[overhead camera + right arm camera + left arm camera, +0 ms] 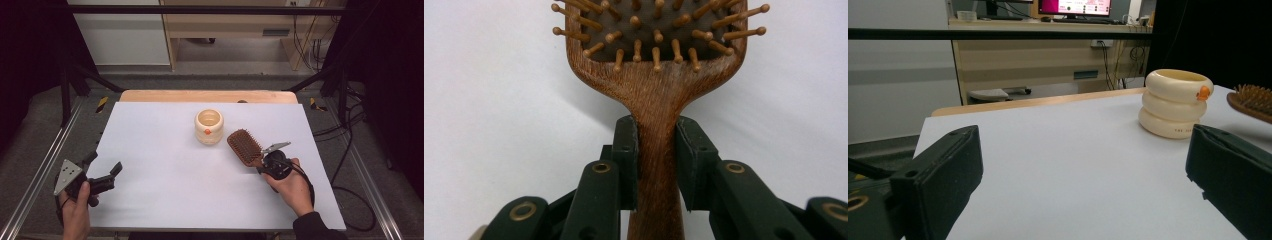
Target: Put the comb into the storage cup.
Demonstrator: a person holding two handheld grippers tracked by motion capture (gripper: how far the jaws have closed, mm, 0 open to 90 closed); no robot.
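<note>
At the near left edge of the white table (165, 195), the left gripper (111, 172) is held with jaws spread wide — empty. The wooden hairbrush (244, 145) is clamped by its handle in the right gripper (657, 165) — bristles up. Farther back stands a cream ringed cup (208, 126).

A light wooden desk (1048, 55) with a monitor (1074, 7) is seen behind the table (165, 195); grey floor (45, 135) and black curtains (30, 45) are seen around.

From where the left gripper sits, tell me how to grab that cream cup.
Take the cream cup across its ringed wall, coming in level from its near left side. It stands upright with nothing between, and the open left gripper already faces it. The hairbrush blocks the right.
</note>
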